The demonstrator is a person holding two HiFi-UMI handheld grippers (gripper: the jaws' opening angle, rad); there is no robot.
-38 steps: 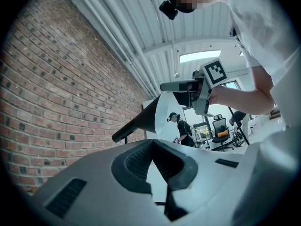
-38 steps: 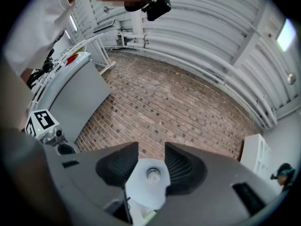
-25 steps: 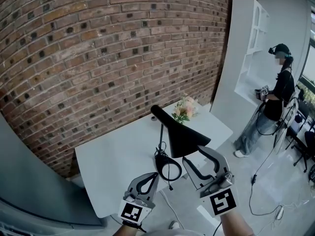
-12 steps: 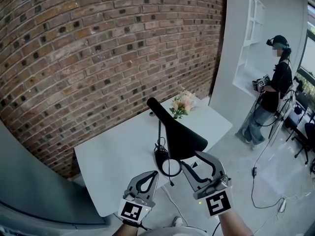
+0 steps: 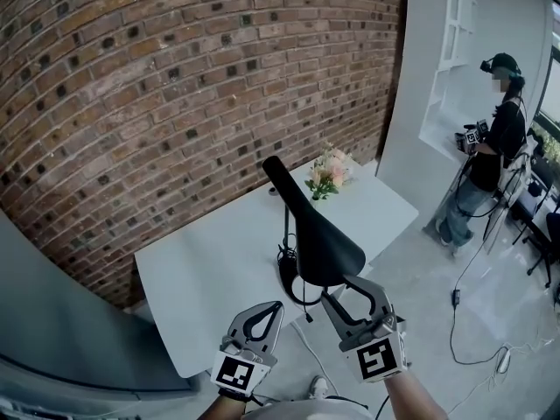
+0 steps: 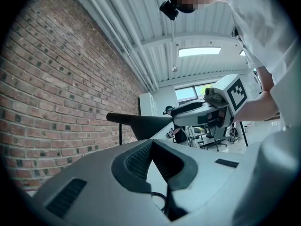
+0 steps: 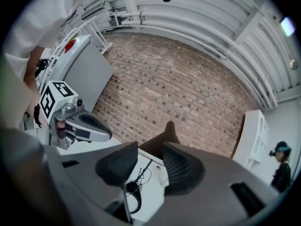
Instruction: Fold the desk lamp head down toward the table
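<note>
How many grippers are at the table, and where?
2. The left gripper, shut, is by the table's near edge. The right gripper, jaws apart, is beside it at the lamp head's rim. The far person may hold another; too small to tell.

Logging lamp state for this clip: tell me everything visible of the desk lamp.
The desk lamp is matte black, with a cone shade on a thin upright stem and a ring base with coiled cord on the white table. The shade tilts, its narrow end up toward the brick wall and its wide rim low at the right gripper, whose jaws stand apart. Contact is unclear.
</note>
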